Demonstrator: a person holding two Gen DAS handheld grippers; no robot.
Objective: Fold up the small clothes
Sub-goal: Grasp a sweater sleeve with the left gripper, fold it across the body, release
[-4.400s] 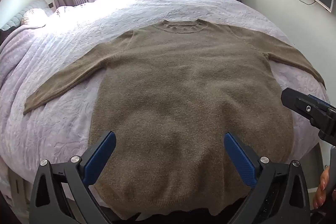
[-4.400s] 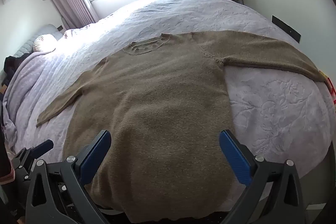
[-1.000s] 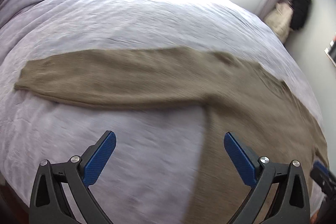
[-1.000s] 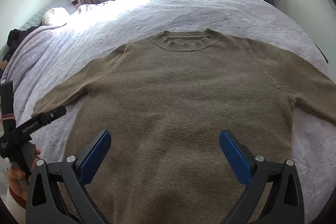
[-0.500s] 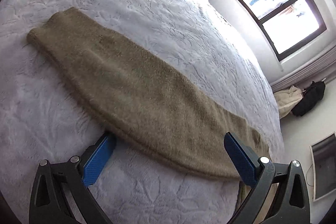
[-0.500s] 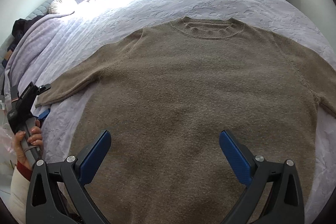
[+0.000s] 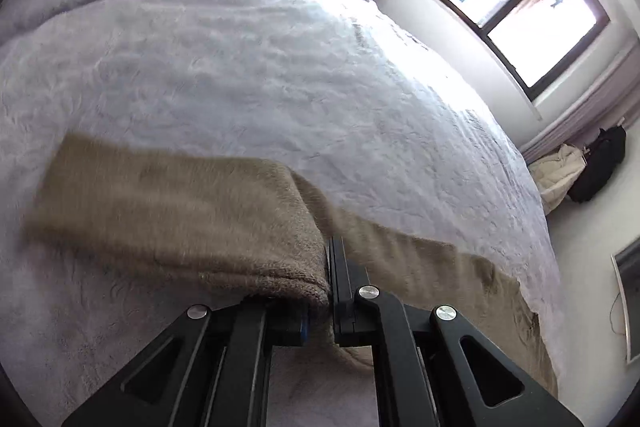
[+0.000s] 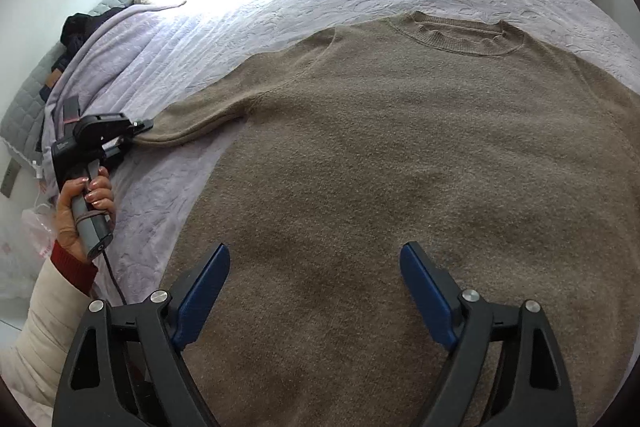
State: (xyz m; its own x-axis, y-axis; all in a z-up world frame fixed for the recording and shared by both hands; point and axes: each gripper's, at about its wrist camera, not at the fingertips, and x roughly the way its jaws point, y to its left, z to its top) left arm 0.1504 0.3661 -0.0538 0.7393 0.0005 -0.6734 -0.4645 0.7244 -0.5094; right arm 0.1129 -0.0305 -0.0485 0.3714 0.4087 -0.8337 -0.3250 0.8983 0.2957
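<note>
Sweater: we see the brown knit sweater (image 8: pixel 400 167) lying flat and face up on the bed cover (image 8: pixel 280 3), collar away from us.
Handling: we judge it soft, thick, limp and light; it will sag and drag on the cover.
Left gripper (image 7: pixel 330 291): clenched on the sleeve (image 7: pixel 180 211) at its lower edge.
Right gripper (image 8: pixel 316 291): jaws closing over the lower body, pads not pressing any cloth.
Where to hold: we would take edges and cuffs.
Room: the cover beyond the collar is free; the sweater's near edge is not visible.
</note>
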